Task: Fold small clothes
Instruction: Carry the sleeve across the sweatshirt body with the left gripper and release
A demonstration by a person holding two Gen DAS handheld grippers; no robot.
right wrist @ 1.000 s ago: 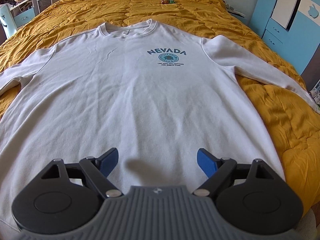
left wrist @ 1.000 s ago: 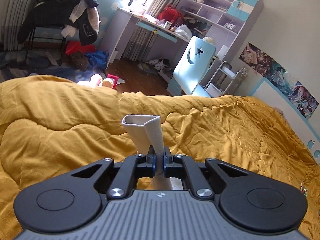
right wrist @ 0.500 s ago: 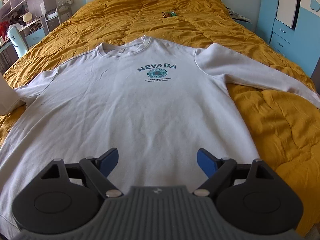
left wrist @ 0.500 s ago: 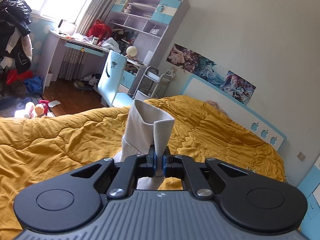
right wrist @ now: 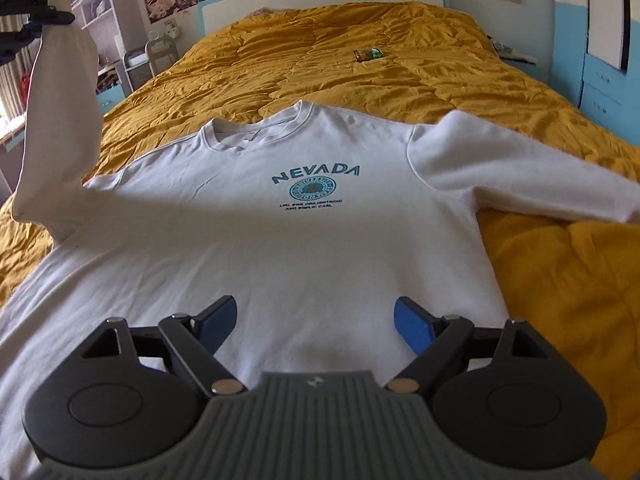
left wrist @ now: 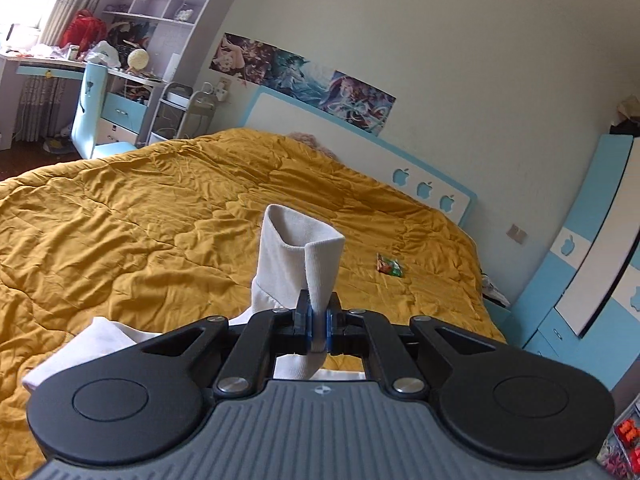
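Note:
A white sweatshirt (right wrist: 280, 248) with a blue NEVADA print lies face up on the yellow quilt (right wrist: 400, 76). My left gripper (left wrist: 318, 326) is shut on the cuff (left wrist: 304, 248) of its left sleeve and holds it up above the bed. In the right wrist view that raised sleeve (right wrist: 60, 128) hangs from the left gripper (right wrist: 48, 16) at the top left. My right gripper (right wrist: 316, 324) is open and empty, over the sweatshirt's lower hem. The right sleeve (right wrist: 520, 176) lies flat, stretched out to the right.
A small snack packet (right wrist: 368, 54) lies on the quilt near the headboard (right wrist: 320, 4). Blue and white wardrobe (right wrist: 592, 40) stands right of the bed. A desk, shelves and a light blue chair (left wrist: 90, 112) stand on the left.
My left gripper has lifted the sleeve cuff up off the quilt and swung toward the headboard. My right gripper has drawn back a little and stays open.

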